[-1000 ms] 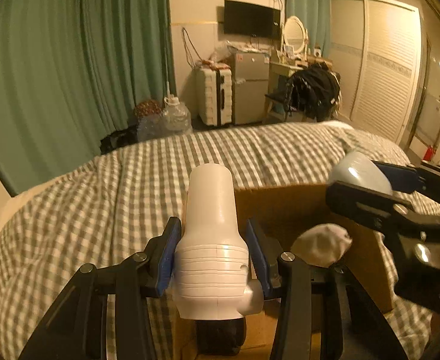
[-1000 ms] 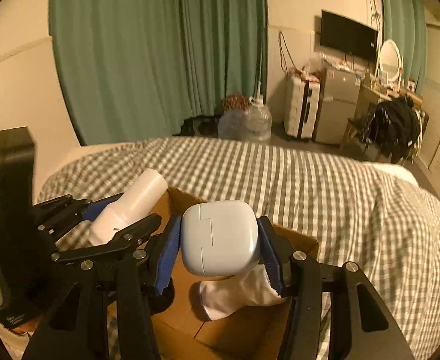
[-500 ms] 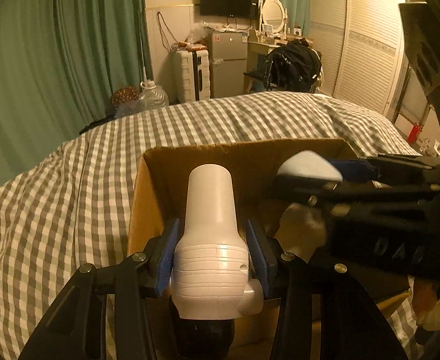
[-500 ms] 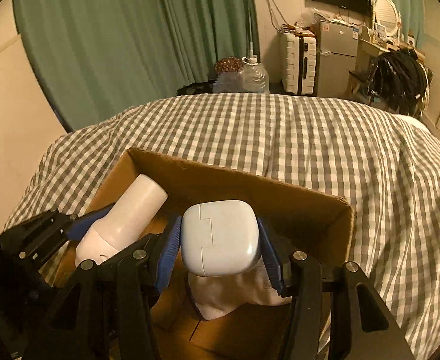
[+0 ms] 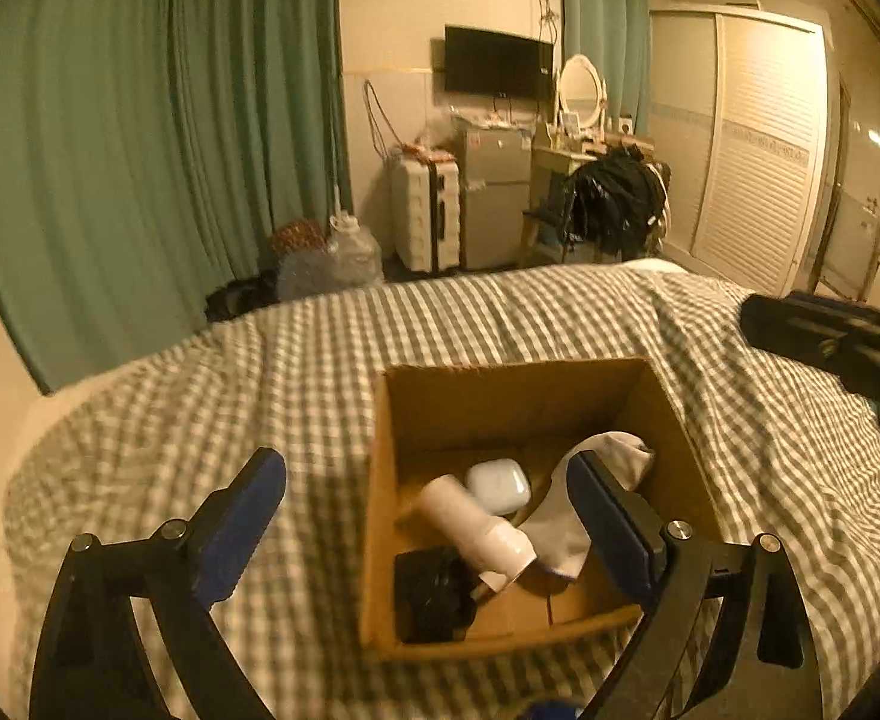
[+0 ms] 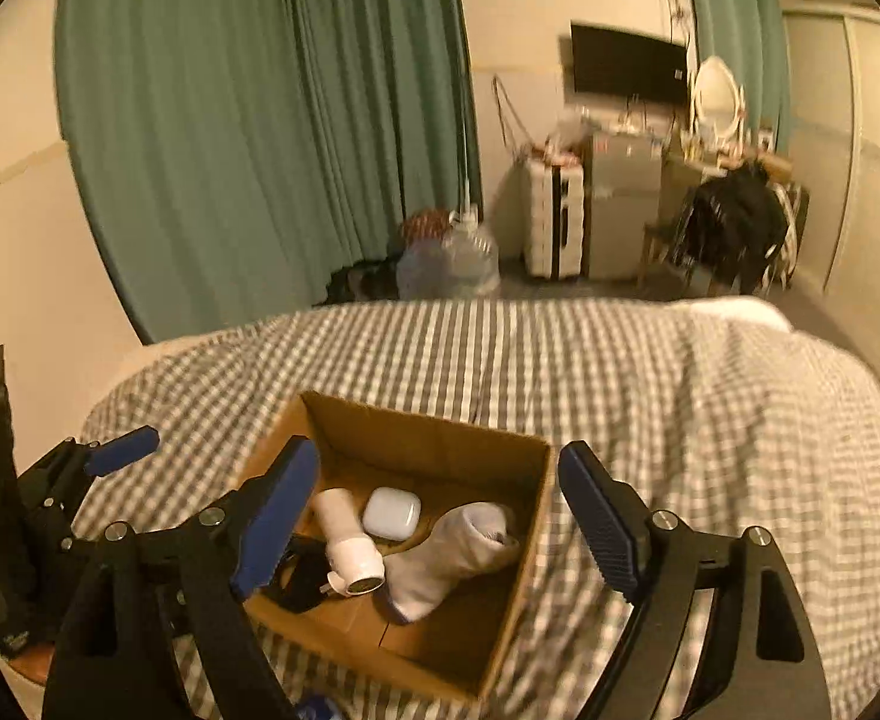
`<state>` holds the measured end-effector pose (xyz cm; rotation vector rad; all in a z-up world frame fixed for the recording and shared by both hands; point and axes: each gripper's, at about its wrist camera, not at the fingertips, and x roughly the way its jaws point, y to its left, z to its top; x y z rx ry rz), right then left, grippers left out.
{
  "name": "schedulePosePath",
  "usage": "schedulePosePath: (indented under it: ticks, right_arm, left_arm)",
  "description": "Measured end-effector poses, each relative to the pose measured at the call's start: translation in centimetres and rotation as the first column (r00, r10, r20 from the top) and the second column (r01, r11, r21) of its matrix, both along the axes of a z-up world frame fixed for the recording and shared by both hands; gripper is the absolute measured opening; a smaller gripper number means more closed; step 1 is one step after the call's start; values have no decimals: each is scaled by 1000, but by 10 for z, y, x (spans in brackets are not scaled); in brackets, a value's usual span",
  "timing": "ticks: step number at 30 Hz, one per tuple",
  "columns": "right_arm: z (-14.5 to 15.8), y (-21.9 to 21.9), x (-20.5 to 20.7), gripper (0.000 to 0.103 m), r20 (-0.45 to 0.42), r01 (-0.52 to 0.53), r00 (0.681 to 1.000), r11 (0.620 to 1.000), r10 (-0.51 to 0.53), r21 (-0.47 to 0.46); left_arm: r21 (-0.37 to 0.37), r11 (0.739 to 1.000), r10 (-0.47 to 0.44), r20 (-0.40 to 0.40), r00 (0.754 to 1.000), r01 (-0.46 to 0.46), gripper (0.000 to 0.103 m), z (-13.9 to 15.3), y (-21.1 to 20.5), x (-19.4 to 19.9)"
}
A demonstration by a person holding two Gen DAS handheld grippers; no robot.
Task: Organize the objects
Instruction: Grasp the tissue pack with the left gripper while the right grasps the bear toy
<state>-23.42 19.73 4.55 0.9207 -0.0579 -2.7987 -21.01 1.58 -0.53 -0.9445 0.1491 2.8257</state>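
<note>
An open cardboard box [image 5: 380,480] [image 6: 535,516] sits on the checked bed. Inside lie a white bottle-shaped object [image 5: 475,525] [image 6: 344,534], a white earbud case [image 5: 498,485] [image 6: 392,513], a white sock [image 5: 589,480] [image 6: 451,558] and a black item [image 5: 434,594] [image 6: 296,582]. My left gripper [image 5: 428,516] is open and empty, above the box's near left side. My right gripper [image 6: 440,510] is open and empty, above the box. The left gripper also shows in the right wrist view [image 6: 122,450].
The grey checked bedspread [image 5: 260,390] [image 6: 679,408] covers the bed around the box. Beyond the bed are green curtains [image 5: 140,150], a suitcase [image 5: 425,213], a small fridge [image 5: 493,192], water jugs [image 5: 350,252] and a chair with dark clothes [image 5: 613,198].
Both grippers have opened and pulled back up from the box. The white bottle-shaped object and the earbud case, held before, now lie inside the box.
</note>
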Motion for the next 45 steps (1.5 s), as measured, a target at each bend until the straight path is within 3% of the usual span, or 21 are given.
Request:
schedulePosePath:
  ticks: [9,15,20,24,32,42,43,44,45]
  right_arm:
    - [65,-17,106,88,-107,-53,992,995,62,85]
    - [69,-30,161,88,-92,-88,991,990,99,113]
    - [25,-45,193,88,-22,-98,995,986,101,135]
    - [-37,-58,208,88,81,-102,993,984,91,145]
    - [-135,-93,210,88,285,-213,943,971,175,110]
    - [-178,-103,195,88,421,-258,880,966,220,34]
    - [-180,-104,195,87,433,-268,871,963,230,29]
    - [-184,-106,196,79,443,-281,863,959,242,23]
    - [-186,-108,197,62,450,-293,856,956,254,17]
  left_arm:
    - [-33,999,41,-62,997,-44,99,53,-17,85]
    - [-16,998,64,-50,997,-65,99,50,-29,138]
    - [-56,988,140,-22,990,-141,99,17,-34,177]
    - [-57,978,199,-3,980,-199,99,-16,-40,200]
    - [-106,960,268,100,958,-258,99,-82,-50,209]
    - [-116,961,267,160,950,-250,99,-108,-49,194]
    - [-120,960,269,161,950,-252,99,-108,-49,193]
    - [-120,960,269,164,949,-251,99,-109,-48,191]
    - [-122,961,266,167,949,-248,99,-110,-48,190]
